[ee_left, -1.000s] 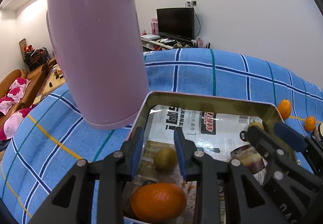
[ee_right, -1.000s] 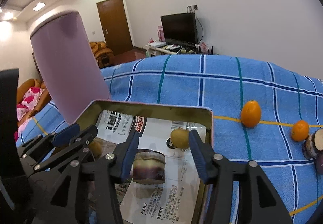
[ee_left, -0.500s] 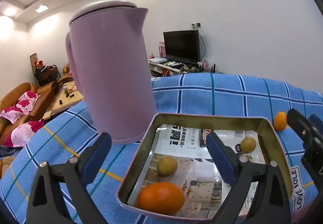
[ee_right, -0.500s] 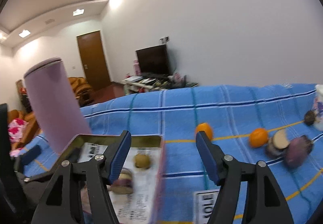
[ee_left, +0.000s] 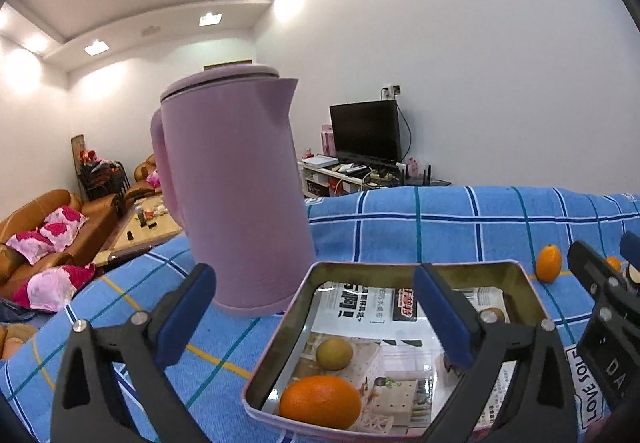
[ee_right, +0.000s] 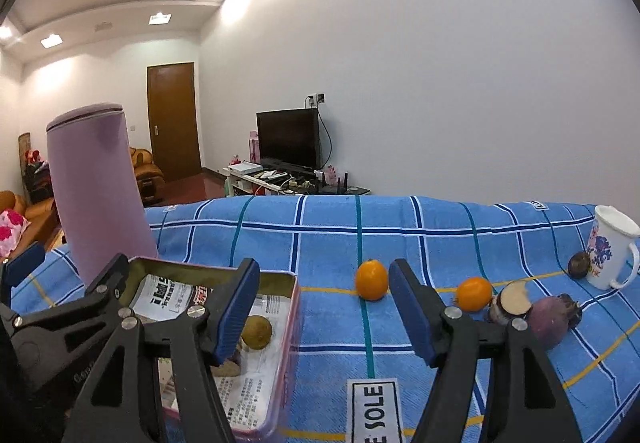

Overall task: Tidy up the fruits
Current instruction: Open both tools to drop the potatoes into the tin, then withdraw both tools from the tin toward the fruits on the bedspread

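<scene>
Progress, as we judge it: partly done, with several fruits in the tin and several loose on the blue checked cloth of the tabletop (ee_right: pixel 440 235)

Tin tray (ee_left: pixel 472 265), lower centre of the left view, paper-lined: we count one large orange (ee_left: pixel 320 401) at its near edge, one yellow-green fruit (ee_left: pixel 334 353) behind it, another small yellow-green fruit (ee_right: pixel 257 332) near the right wall, and a dark piece half hidden by the right gripper's finger; we cannot identify it

Left outside, right of centre in the right view: small orange fruit (ee_right: pixel 371 279), second orange fruit (ee_right: pixel 474 294), cut purple piece (ee_right: pixel 514 303), purple fruit (ee_right: pixel 550 321), dark round fruit (ee_right: pixel 579 264) beside the mug (ee_right: pixel 610 251)

Purple kettle (ee_left: pixel 236 203): upright behind the tin, lid on, contents unseen

Left gripper (ee_left: pixel 316 307): jaws spread, empty, over the tin. Right gripper (ee_right: pixel 324 307): jaws spread, empty, facing the nearest small orange fruit
</scene>
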Motion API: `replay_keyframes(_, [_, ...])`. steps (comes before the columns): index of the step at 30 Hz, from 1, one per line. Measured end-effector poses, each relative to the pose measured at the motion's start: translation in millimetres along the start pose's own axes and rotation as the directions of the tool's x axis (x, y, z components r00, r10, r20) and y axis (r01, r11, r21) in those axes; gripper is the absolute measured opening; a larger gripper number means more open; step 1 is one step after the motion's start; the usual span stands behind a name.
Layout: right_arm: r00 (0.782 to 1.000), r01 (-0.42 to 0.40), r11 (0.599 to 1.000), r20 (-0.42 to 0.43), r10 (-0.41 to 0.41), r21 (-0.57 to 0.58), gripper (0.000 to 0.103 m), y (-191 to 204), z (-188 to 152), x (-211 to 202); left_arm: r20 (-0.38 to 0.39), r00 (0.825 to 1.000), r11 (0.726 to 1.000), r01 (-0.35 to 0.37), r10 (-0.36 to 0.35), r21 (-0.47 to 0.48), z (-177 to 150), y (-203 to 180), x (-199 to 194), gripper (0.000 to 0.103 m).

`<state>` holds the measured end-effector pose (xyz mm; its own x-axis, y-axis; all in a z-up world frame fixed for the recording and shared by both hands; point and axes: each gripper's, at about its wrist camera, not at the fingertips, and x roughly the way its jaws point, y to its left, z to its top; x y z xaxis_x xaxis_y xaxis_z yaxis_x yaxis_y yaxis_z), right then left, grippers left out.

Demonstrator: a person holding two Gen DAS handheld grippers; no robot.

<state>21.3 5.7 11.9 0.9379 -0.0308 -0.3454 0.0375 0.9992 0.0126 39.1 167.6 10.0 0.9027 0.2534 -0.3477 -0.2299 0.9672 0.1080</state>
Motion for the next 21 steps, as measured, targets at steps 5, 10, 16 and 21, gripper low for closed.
replay_keyframes(5, [1.000, 0.002, 1.000, -0.007, -0.002, -0.010, 0.069, -3, -2, -5, -0.021, 1.000, 0.999, 0.000, -0.001, -0.034, -1, 0, 0, 0.101])
replay_keyframes(10, [1.000, -0.001, 1.000, -0.024, 0.000, -0.018, 0.069, -12, -5, -11, -0.018, 1.000, 0.999, 0.012, -0.012, -0.030, -4, -6, -4, 0.103])
replay_keyframes(16, [0.999, 0.011, 0.999, -0.039, -0.012, -0.031, 0.069, -28, -9, -20, -0.029, 0.999, 0.999, 0.031, -0.032, -0.025, -6, -14, -12, 0.103])
replay_keyframes(21, [0.998, 0.025, 0.998, -0.050, -0.028, -0.060, 0.069, -41, -11, -28, -0.027, 0.998, 0.998, 0.057, -0.057, 0.000, -8, -26, -23, 0.103])
